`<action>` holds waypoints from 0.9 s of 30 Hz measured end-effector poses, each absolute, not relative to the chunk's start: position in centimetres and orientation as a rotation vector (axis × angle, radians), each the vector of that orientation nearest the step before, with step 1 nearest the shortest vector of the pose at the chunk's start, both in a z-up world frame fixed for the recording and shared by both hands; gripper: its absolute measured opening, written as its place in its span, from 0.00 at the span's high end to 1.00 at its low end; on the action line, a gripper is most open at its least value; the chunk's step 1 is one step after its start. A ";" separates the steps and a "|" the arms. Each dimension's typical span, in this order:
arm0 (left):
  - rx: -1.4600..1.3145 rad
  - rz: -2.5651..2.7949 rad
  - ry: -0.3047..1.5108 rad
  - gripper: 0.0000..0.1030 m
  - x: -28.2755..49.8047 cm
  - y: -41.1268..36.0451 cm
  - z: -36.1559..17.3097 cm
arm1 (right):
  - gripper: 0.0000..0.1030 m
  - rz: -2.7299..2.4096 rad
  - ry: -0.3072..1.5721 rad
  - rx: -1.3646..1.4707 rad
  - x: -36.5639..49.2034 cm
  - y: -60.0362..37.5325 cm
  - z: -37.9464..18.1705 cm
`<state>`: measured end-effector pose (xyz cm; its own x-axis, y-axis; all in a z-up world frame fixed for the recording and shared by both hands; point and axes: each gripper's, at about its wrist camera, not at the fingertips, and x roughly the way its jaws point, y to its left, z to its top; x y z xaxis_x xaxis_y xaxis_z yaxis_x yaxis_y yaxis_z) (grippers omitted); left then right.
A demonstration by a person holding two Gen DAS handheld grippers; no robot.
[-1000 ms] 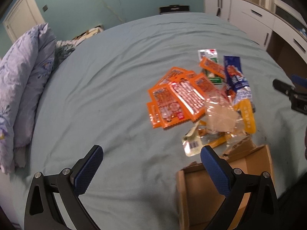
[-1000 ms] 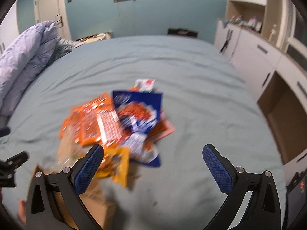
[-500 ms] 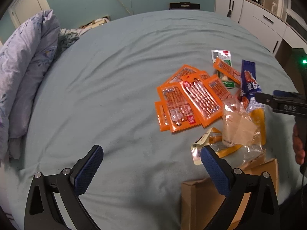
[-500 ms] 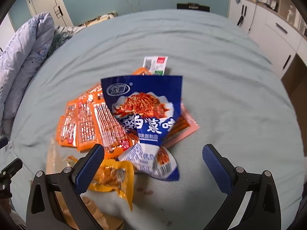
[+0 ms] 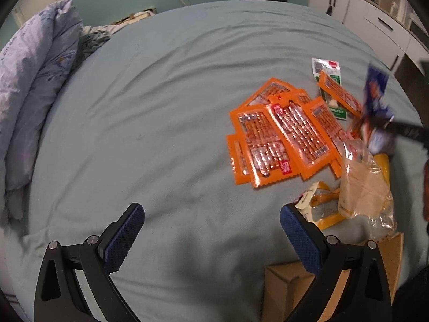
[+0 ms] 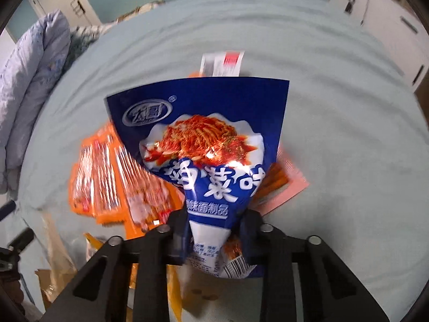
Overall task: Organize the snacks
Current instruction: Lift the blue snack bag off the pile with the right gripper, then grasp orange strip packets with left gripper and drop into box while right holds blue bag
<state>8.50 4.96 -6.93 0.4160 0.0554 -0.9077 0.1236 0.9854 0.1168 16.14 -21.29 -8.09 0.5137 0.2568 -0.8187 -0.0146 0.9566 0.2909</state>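
Note:
A blue snack bag (image 6: 203,134) with a red noodle picture stands up from the pile. My right gripper (image 6: 214,230) is closing its jaws on the bag's lower end, and the foil is pinched and crumpled between the pads. In the left wrist view that bag (image 5: 375,99) tilts up at the far right, held by the right gripper (image 5: 402,130). Several orange sausage packets (image 5: 276,136) lie fanned on the bed, beside a clear bag (image 5: 364,187) and a yellow packet (image 5: 321,214). My left gripper (image 5: 211,228) hangs open over bare sheet, left of the pile.
An open cardboard box (image 5: 284,281) sits at the near edge, under the left gripper's right finger. A white and green packet (image 5: 328,69) lies at the pile's far end. A lilac duvet (image 5: 32,94) is heaped at the left; white cabinets (image 5: 375,18) stand to the right.
The right gripper came down over the blue bag and its jaws went from wide to pinched on the bag's lower end. The left gripper sank a little toward the sheet.

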 end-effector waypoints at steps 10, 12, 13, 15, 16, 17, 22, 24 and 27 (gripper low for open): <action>0.190 -0.163 1.245 0.00 14.1 2.0 -10.6 | 0.78 0.163 0.858 0.362 12.7 -23.6 -3.0; 0.231 -0.144 1.236 0.00 15.3 0.9 -11.3 | 0.78 0.177 0.877 0.370 12.2 -23.9 -3.8; 0.240 -0.147 1.237 0.00 15.8 0.4 -11.7 | 0.78 0.184 0.886 0.368 12.1 -23.8 -3.9; 0.269 -0.149 1.275 0.00 17.0 -0.4 -13.2 | 0.78 0.192 0.892 0.357 11.6 -23.5 -3.8; 0.278 -0.144 1.293 0.00 17.3 -0.5 -13.9 | 0.78 0.194 0.892 0.347 11.8 -23.4 -3.8; 0.254 -0.157 1.304 0.00 17.6 -0.5 -14.3 | 0.78 0.195 0.890 0.337 11.8 -23.4 -3.8; 0.153 -0.233 1.331 0.17 18.0 -0.7 -14.4 | 0.78 0.198 0.880 0.320 12.1 -23.7 -3.3; 0.145 -0.264 1.325 0.36 17.7 -1.0 -13.9 | 0.78 0.196 0.883 0.316 12.1 -23.7 -3.5; 0.117 -0.262 1.322 0.55 17.2 -0.9 -13.1 | 0.78 0.190 0.891 0.315 11.9 -23.5 -4.3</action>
